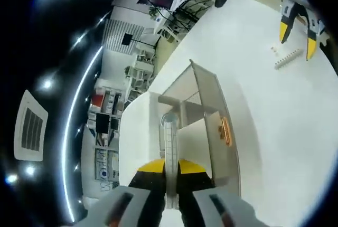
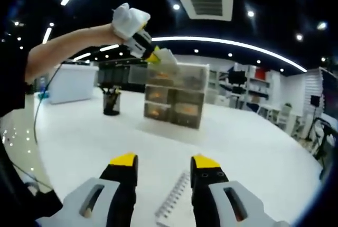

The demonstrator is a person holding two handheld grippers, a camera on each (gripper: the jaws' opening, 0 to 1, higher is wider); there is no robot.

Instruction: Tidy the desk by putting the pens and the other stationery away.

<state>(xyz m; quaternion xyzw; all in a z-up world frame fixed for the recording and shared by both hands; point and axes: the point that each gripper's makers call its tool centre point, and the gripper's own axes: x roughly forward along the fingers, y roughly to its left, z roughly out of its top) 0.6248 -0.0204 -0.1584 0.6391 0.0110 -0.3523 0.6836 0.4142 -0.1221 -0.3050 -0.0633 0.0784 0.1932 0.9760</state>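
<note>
My left gripper (image 1: 170, 168) is shut on a clear plastic ruler (image 1: 168, 134) that runs forward between its yellow-tipped jaws. The ruler's far end is over the top of a translucent drawer organiser (image 1: 208, 105), seen from above. From the right gripper view, a gloved hand holds that left gripper (image 2: 150, 53) just above the organiser (image 2: 177, 97). My right gripper (image 2: 165, 166) is open low over the white desk, with a white notched strip (image 2: 171, 199) lying between and just ahead of its jaws. The right gripper (image 1: 297, 47) and the strip (image 1: 288, 58) also sit far off on the desk.
A black pen cup (image 2: 111, 103) stands left of the organiser, with a white box (image 2: 71, 82) behind it. Orange items (image 1: 226, 131) show inside the organiser's drawers. A dark mouse (image 1: 220, 1) and cables lie at the desk's far end. Shelves and monitors line the room.
</note>
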